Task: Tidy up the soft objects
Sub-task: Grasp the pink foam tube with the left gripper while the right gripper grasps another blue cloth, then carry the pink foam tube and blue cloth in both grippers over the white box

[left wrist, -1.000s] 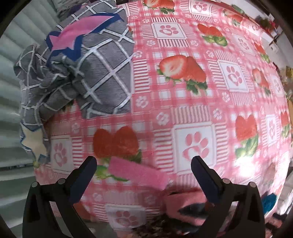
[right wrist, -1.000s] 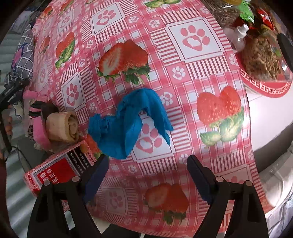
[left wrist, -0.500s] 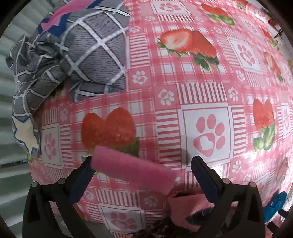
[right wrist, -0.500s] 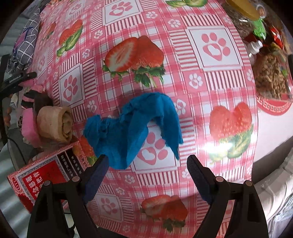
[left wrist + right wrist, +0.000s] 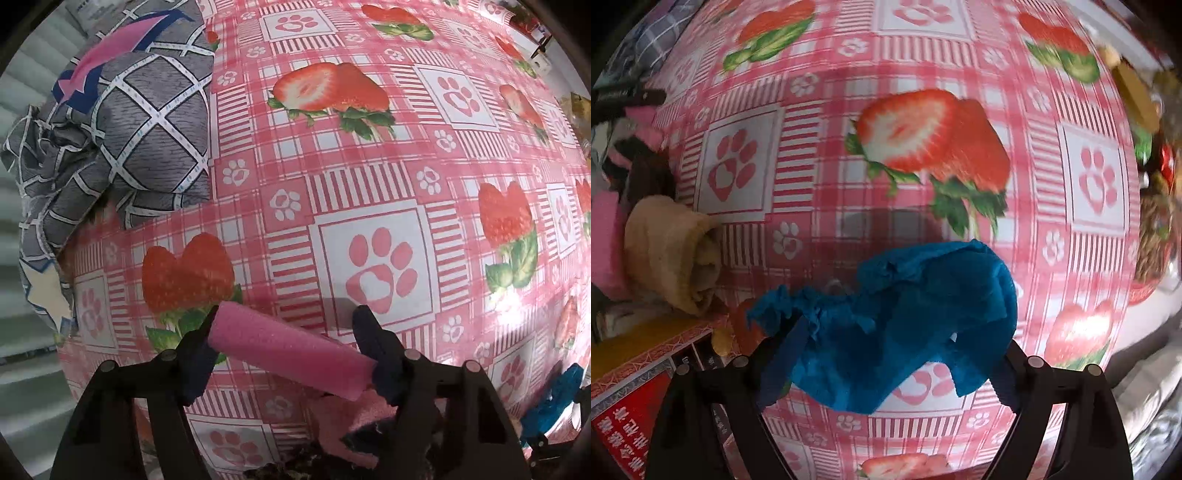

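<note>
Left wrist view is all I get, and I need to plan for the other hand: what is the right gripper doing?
Observer: The right gripper is open, pointing down over a crumpled blue cloth that lies between its fingers.
Operator: Is anything close beside that cloth?
Observer: Yes. A rolled beige towel lies to the cloth's left in the right wrist view.
Operator: Anything else near the roll?
Observer: A red printed box sits just below the roll in that view.
</note>
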`<state>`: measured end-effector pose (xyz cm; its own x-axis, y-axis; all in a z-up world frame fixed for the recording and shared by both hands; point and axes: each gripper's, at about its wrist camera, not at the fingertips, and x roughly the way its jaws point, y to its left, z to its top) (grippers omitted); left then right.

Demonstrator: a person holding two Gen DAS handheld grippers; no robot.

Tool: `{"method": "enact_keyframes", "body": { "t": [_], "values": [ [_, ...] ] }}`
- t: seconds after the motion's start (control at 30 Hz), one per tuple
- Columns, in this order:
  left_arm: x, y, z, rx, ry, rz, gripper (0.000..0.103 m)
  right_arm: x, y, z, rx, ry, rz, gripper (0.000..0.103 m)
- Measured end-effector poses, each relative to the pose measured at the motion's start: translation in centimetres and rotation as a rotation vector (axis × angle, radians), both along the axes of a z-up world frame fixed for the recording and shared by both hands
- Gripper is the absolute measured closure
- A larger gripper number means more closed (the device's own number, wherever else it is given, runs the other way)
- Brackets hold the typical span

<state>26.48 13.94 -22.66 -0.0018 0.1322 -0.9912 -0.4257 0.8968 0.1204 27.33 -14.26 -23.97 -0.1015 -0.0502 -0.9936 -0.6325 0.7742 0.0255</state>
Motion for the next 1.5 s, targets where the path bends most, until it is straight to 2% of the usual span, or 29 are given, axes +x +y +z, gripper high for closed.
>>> {"method": "enact_keyframes", "body": {
  "t": [0.1,0.17,0.23,0.33,0.37,0.57,0.83,1.13,1.5],
  "values": [
    [0.1,-0.8,1.3,0.011,-0.023,-0.005,0.031,-1.0,0.7,0.2,0.024,-0.013,0.020,0.034],
    [-0.2,-1.2,2.2,0.016,-0.041,0.005,0.031,-1.8,1.4,0.7,0.049,-0.017,0.045,0.064],
    [-0.6,-1.5,3.1,0.018,-0.056,0.016,0.031,-2.5,1.9,1.0,0.065,-0.008,0.059,0.074],
    [-1.3,-2.1,4.8,0.028,-0.082,0.021,0.031,-2.6,1.9,1.5,0.095,0.005,0.032,0.080],
    [-1.6,-2.3,5.4,0.034,-0.092,0.025,0.031,-2.3,1.4,1.8,0.108,0.011,0.011,0.086],
    [-4.1,-3.4,9.0,0.031,-0.137,0.049,0.031,-0.6,0.0,3.1,0.145,0.030,-0.084,0.086],
    [-6.1,-3.3,11.4,0.020,-0.191,0.080,0.031,0.6,-2.4,5.2,0.180,0.019,-0.131,0.086],
    [-9.8,-5.7,15.0,0.005,-0.246,0.125,0.031,0.8,-4.5,11.5,0.262,-0.023,-0.131,0.086],
    [-14.4,-9.9,18.1,0.007,-0.254,0.076,0.031,-0.7,-4.4,17.9,0.345,-0.088,-0.132,0.086]
  ]
}}
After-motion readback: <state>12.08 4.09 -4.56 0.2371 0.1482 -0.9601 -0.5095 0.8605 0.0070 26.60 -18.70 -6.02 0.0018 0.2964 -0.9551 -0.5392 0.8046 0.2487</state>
